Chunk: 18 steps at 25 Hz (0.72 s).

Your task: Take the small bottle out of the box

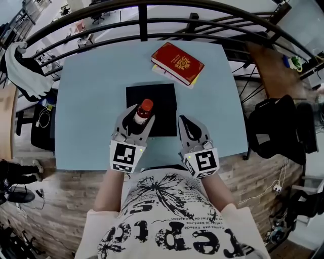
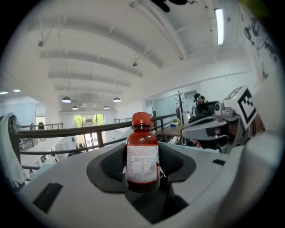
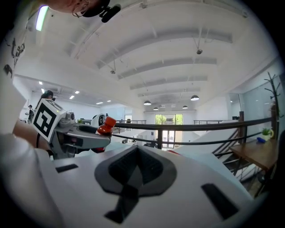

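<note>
A small brown bottle (image 1: 143,111) with a red cap and a white label stands upright between the jaws of my left gripper (image 1: 140,119), which is shut on it. It hangs over the near left part of the black box (image 1: 161,98) on the light blue table (image 1: 91,91). The left gripper view shows the bottle (image 2: 142,153) pinched between the dark pads of that gripper (image 2: 142,168). My right gripper (image 1: 184,121) hovers at the box's near right corner, shut and holding nothing; its pads (image 3: 147,168) meet. From the right gripper view the bottle's cap (image 3: 107,125) shows to the left.
A red book (image 1: 177,62) lies on a pale booklet at the table's far right. A dark railing (image 1: 152,10) runs behind the table. A black bag (image 1: 281,126) is off the right edge and a white cloth (image 1: 23,71) hangs at the left.
</note>
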{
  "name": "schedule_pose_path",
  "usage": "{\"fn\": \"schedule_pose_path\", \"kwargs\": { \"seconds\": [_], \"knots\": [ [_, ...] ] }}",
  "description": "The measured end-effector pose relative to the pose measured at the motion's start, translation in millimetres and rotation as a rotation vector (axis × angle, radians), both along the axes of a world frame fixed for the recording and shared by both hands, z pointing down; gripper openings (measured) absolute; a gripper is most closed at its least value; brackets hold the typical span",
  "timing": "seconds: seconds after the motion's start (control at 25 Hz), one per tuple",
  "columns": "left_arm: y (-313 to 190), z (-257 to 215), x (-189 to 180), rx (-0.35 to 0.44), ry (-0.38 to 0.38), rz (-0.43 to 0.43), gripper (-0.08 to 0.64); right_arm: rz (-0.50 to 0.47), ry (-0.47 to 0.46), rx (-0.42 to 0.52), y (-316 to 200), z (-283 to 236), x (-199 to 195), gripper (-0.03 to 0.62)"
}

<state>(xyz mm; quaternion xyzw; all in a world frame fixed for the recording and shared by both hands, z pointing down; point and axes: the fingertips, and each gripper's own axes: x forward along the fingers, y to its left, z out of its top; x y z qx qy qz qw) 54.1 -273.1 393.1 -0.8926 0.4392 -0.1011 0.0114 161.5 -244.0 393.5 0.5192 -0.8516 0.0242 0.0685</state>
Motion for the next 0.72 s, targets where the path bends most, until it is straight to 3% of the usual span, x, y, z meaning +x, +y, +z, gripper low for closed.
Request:
{"fn": "schedule_pose_path", "kwargs": {
  "seconds": [0.24, 0.72],
  "knots": [
    [14, -34, -28, 0.099, 0.113, -0.046, 0.23, -0.035, -0.021, 0.063, 1, -18, -12, 0.009],
    [28, -44, -40, 0.13, 0.128, -0.042, 0.23, -0.056, 0.006, 0.109, -2, -31, -25, 0.008]
  ]
}}
